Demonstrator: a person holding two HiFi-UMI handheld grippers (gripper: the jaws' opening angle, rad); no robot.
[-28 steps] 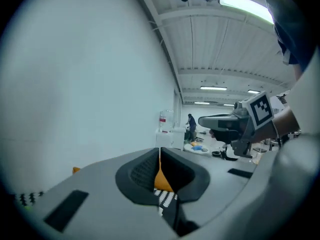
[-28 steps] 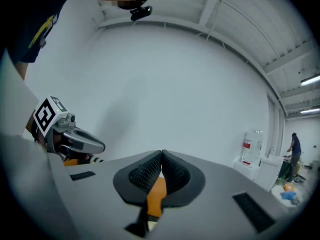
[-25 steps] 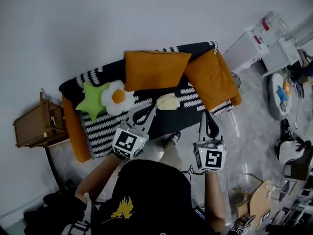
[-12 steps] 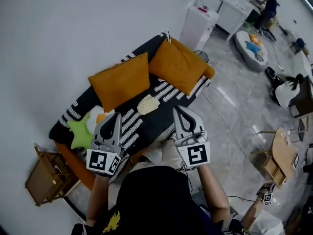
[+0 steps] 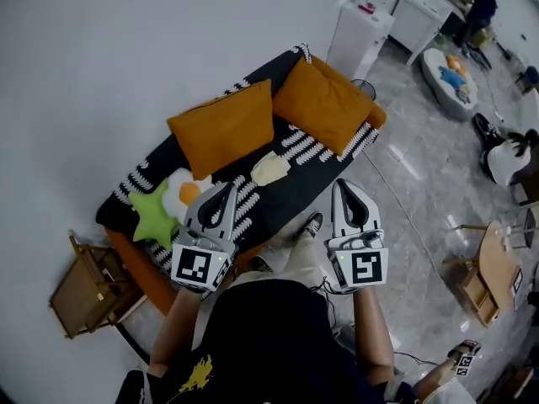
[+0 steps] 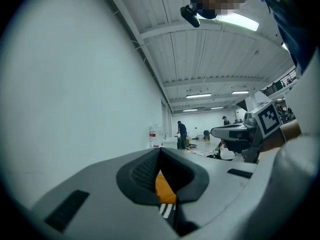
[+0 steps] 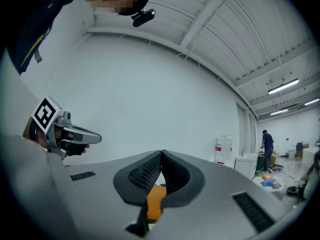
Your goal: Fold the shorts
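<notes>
Against the white wall stands the sofa [image 5: 285,199], draped in a black throw with white stripes, and I place everything by it. Two big orange cushions [image 5: 226,130] lean on the sofa's back. A green star pillow [image 5: 152,214] and a fried-egg pillow [image 5: 182,192] sit at the sofa's end on my left. The shorts [image 5: 270,168] lie near the middle of the sofa's seat, just in front of the cushions, as one small pale bundle.

My left tongs [image 5: 228,188] and right tongs [image 5: 344,185] are both pressed shut with nothing in them. They are held about level over the sofa's front edge, well short of the shorts. Each gripper view shows the ribbed pads meeting, with only a sliver of orange cushion behind them.

From up here I cannot tell whether that bundle is neatly folded or just bunched. So this could be me coming in to work the cloth, or standing off from a finished fold.

Either way, doing it well means keeping both tongs level and evenly spaced over the sofa's front edge. They should stay clear of the pillows, so nothing drags across the seat and disturbs the shorts. The fabric looks light and limp, so I judge that any stray brush would shift it.
</notes>
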